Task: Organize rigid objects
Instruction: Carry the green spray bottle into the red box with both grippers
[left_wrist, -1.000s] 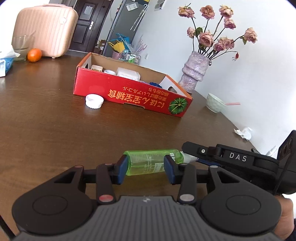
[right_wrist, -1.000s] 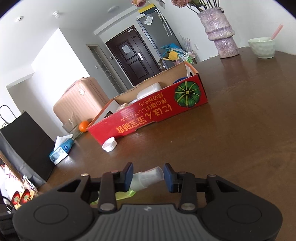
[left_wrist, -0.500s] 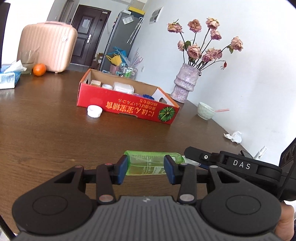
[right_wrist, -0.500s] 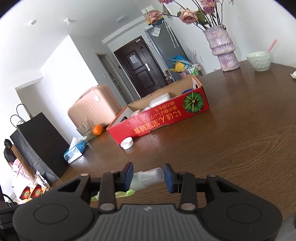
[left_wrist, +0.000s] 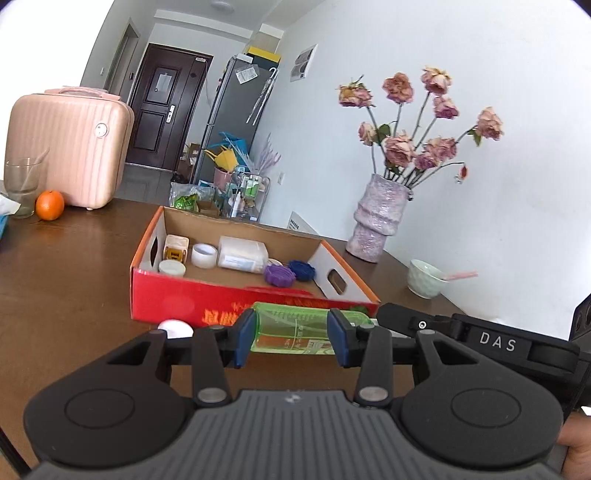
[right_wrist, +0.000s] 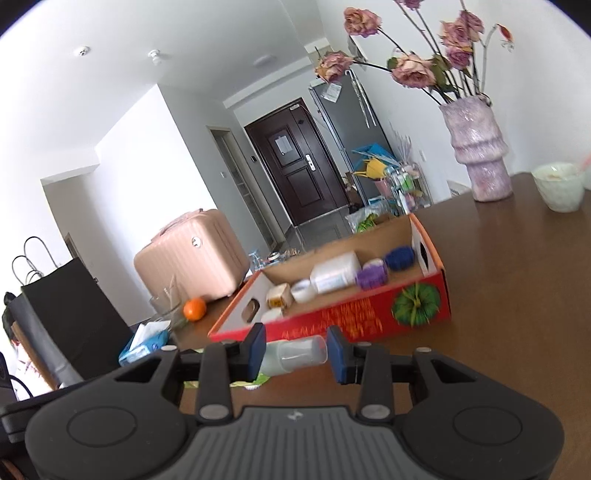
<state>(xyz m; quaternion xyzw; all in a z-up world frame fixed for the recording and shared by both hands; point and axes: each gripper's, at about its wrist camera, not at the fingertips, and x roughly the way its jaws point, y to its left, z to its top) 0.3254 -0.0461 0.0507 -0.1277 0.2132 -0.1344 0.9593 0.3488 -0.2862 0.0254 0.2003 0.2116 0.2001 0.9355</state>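
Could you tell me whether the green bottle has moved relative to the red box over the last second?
Yes. The green bottle, held by both grippers, has risen and come nearer the red box, whose inside now shows.

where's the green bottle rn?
Left wrist view: green bottle lies crosswise between the left tongs, just short of the red box.
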